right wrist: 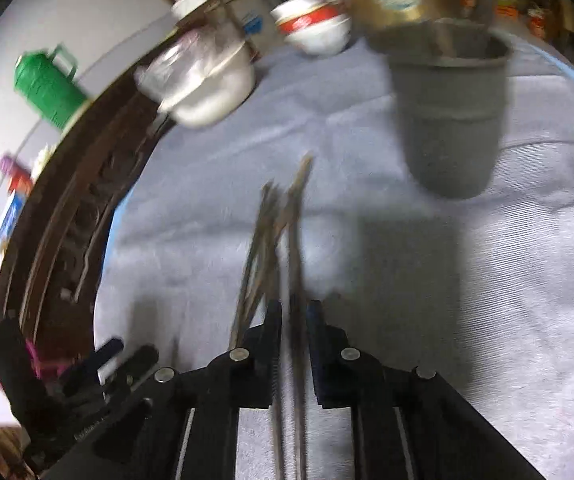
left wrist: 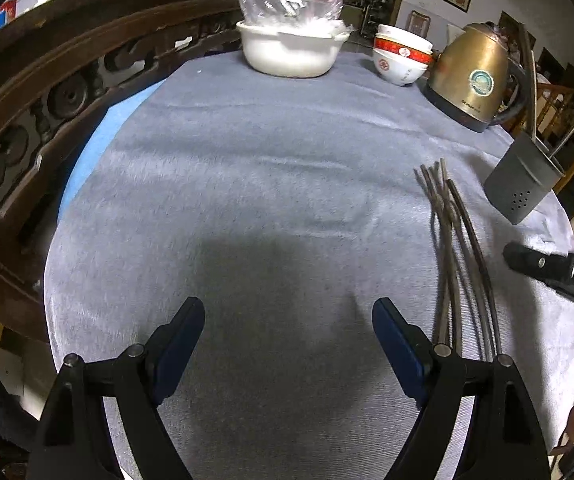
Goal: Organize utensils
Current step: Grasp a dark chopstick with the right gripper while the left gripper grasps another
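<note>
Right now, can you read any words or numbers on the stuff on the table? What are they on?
"DA": white letters on the right gripper, cut off at the picture's edge.
Kettle: a round sticker and a small brand word on its base band, too small to read.
Red and white bowls: red marks, too small to read.
Grey utensil holder: only small holes, no words.
In the right wrist view everything is too blurred to read.

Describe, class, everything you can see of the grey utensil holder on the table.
The grey utensil holder is a matte, plastic-looking cup that tapers toward its base, with a rim band and small drain holes low on one side. It stands upright on the grey cloth, just in front of the brass-coloured kettle; thin sticks rise from it. Neither gripper touches it.
</note>
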{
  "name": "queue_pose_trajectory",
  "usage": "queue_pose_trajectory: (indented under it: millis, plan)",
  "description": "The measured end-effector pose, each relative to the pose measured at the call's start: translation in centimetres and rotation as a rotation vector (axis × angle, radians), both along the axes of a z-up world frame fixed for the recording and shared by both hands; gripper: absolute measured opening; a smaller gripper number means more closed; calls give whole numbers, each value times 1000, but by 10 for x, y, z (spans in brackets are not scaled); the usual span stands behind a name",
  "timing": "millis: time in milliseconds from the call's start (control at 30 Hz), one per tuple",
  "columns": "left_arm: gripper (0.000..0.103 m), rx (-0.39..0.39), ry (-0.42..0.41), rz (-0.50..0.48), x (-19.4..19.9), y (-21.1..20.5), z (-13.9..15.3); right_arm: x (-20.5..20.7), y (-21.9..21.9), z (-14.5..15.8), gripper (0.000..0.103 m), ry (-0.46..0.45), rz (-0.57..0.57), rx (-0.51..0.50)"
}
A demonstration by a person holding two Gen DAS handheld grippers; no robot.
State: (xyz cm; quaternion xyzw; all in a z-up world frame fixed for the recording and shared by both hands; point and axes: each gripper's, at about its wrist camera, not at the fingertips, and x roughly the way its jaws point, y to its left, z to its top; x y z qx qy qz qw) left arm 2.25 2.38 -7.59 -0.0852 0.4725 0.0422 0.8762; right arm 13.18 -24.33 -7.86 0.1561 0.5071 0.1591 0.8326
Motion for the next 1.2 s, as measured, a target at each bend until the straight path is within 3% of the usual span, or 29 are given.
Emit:
queue_pose_trajectory:
  millis: [300,500,800,933,967,1000,1033,1100,1167,1200]
  plan:
    - [86,13,11,-12,2,-7,0,21,23,-6,19,28,68,-64]
    - [86,5,11,-17,8,-8,5,33,35,-17,16,68,99,-168]
    - [86,-27,35,-151,58,-49,17,31,13,-22,11,78,85,-132]
    - [83,-22,117,-197,83,-66,4,29,5,-23,10,77,83,-99]
    - [77,-24,132,-204,86,-67,1,28,4,-23,10,76,82,-91]
    - [65,-29,159,-212,91,-68,-3,28,3,-23,11,75,82,-88]
    - [62,-52,170,-220,94,-68,-5,28,3,-23,10,74,84,-85]
    - [31,-40,186,-221,98,-68,-5,27,0,-23,10,73,87,-79]
    - [13,-39,197,-236,98,-65,-6,28,0,-23,10,75,91,-72]
    - [9,-45,200,-243,97,-63,-7,28,-1,-23,10,76,93,-71]
